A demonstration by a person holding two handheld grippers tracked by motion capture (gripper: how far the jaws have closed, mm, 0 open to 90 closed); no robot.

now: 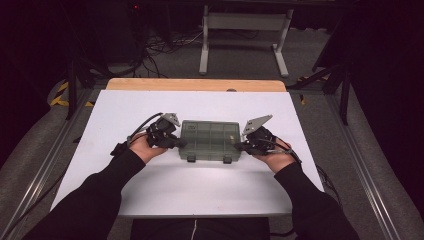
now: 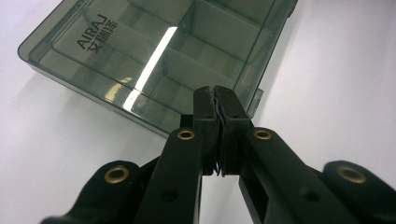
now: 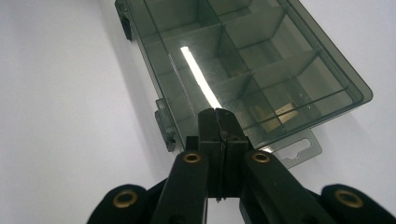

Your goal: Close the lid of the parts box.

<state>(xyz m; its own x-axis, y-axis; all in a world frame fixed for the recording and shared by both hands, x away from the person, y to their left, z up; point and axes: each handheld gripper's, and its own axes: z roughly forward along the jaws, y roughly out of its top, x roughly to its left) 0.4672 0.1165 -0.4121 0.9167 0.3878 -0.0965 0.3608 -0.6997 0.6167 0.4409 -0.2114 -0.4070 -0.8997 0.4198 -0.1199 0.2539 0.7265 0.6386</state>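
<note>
Your forearms reach in from below in black sleeves, angled inward toward each other. Your left hand (image 1: 145,148) holds the left gripper (image 1: 181,144) with its jaws pressed together, pointing right. Your right hand (image 1: 276,159) holds the right gripper (image 1: 238,146), jaws likewise closed, pointing left.

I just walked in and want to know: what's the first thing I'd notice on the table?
A smoky see-through plastic box with dividers inside sits shut in the middle of the white table. A person's hands bring a black gripper to each end: the left gripper at its left side and the right gripper at its right, both with jaws shut. The left gripper view shows the word AIRAJ on the lid.
</note>
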